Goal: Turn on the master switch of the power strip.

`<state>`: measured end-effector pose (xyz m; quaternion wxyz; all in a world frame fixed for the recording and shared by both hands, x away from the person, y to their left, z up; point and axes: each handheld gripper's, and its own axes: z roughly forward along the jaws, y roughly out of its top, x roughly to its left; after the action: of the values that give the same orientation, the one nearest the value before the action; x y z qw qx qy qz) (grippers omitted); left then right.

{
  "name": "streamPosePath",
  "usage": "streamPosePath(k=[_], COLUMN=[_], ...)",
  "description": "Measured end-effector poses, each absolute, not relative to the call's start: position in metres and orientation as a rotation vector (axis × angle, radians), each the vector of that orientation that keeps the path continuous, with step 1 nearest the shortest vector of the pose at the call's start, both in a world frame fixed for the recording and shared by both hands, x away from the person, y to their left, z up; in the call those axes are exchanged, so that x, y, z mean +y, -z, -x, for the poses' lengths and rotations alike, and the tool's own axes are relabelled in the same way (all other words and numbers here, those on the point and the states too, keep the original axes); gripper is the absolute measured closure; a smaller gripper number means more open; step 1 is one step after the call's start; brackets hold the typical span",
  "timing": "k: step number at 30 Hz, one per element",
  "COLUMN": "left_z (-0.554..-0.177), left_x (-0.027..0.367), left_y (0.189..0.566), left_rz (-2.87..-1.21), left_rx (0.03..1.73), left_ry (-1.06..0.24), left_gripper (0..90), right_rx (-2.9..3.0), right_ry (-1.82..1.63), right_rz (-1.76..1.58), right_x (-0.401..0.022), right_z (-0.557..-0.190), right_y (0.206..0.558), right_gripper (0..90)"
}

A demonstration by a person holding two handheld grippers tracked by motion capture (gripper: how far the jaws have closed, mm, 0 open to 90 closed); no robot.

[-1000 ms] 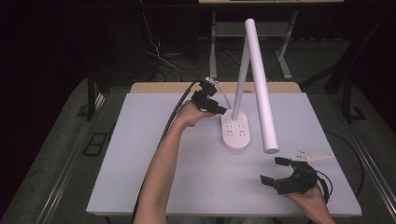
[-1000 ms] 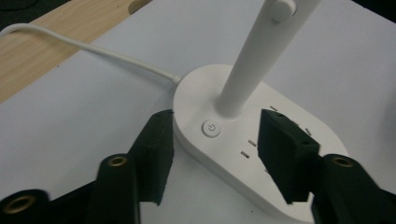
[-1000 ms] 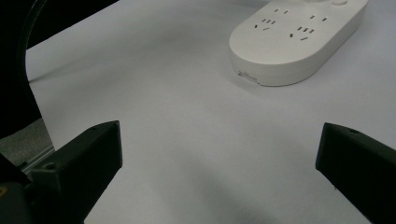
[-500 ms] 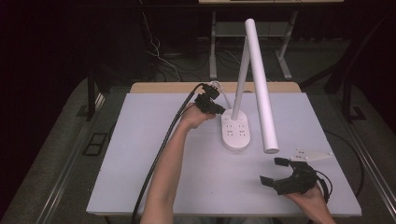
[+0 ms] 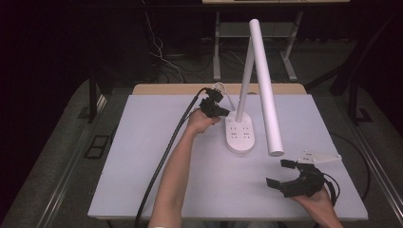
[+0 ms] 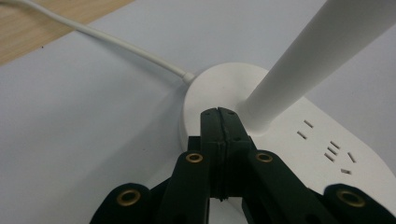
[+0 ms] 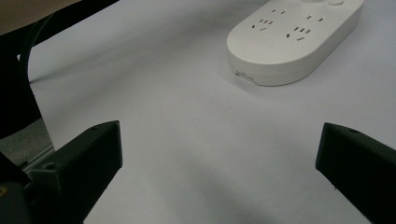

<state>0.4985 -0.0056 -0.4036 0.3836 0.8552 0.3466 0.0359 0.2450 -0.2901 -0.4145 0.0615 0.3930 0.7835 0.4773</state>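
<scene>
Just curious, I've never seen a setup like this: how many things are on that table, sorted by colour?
White: 1, the desk lamp with sockets in its base
Black: 2, the left gripper and the right gripper
Total: 3

Your left gripper [image 5: 223, 112] sits at the rear end of the lamp base [image 5: 241, 135], forearm stretched forward, and its jaws have just been closing and now meet with nothing between them. Your right gripper [image 5: 279, 173] rests near the table's front, right of that base, jaws spread wide.
</scene>
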Motion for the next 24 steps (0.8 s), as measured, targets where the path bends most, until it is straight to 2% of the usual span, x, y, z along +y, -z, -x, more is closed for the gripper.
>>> streamPosePath(k=[24], left_z=[-0.495], left_x=[-0.010], left_y=[0.419], left_rz=[-2.128], left_rx=[0.873], left_ry=[-0.032], left_gripper=[90.0], right_rx=[2.388], right_ry=[-1.432], right_rz=[-1.169], right_x=[-0.288], right_z=[-0.246], right_y=[0.416], right_gripper=[0.1])
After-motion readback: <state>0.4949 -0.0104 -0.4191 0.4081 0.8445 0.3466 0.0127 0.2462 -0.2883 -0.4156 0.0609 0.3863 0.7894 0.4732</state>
